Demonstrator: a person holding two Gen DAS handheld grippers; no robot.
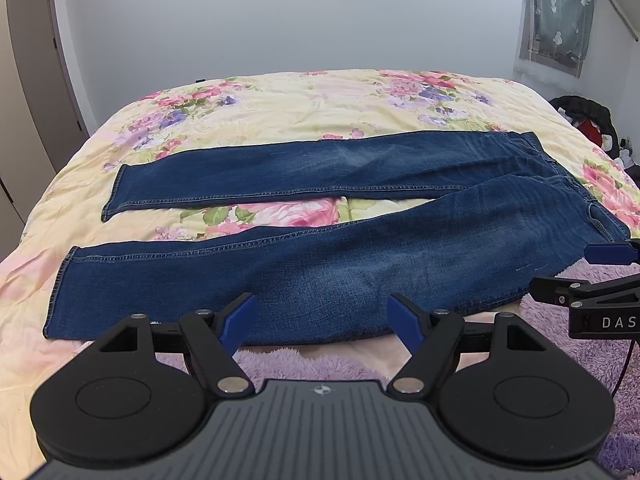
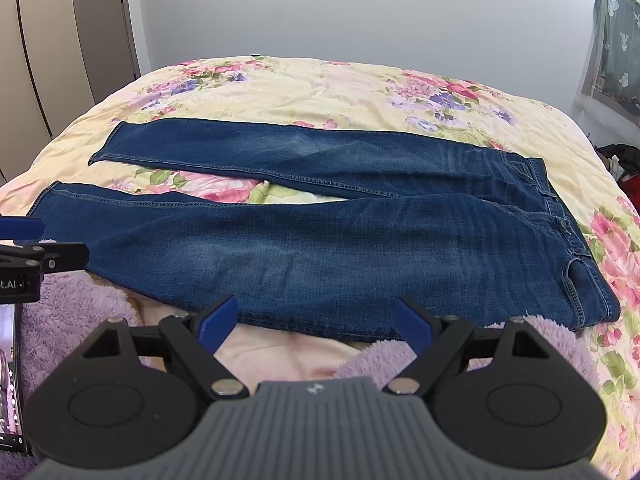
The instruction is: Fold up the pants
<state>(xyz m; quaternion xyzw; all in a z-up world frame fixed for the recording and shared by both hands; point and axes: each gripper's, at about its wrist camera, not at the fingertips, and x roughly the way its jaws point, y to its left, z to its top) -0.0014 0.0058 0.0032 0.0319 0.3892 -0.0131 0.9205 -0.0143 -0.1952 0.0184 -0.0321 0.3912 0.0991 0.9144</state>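
Note:
Dark blue jeans lie flat on the flowered bed, legs spread apart and pointing left, waistband at the right. They also show in the right wrist view. My left gripper is open and empty, just short of the near leg's front edge. My right gripper is open and empty, just short of the near edge by the thigh. The right gripper also shows at the right edge of the left wrist view. The left gripper shows at the left edge of the right wrist view.
The bed has a yellow flowered cover. A fuzzy purple blanket lies along its near edge, also in the right wrist view. A door stands at left, a curtained window at right, and clothes are piled beside the bed.

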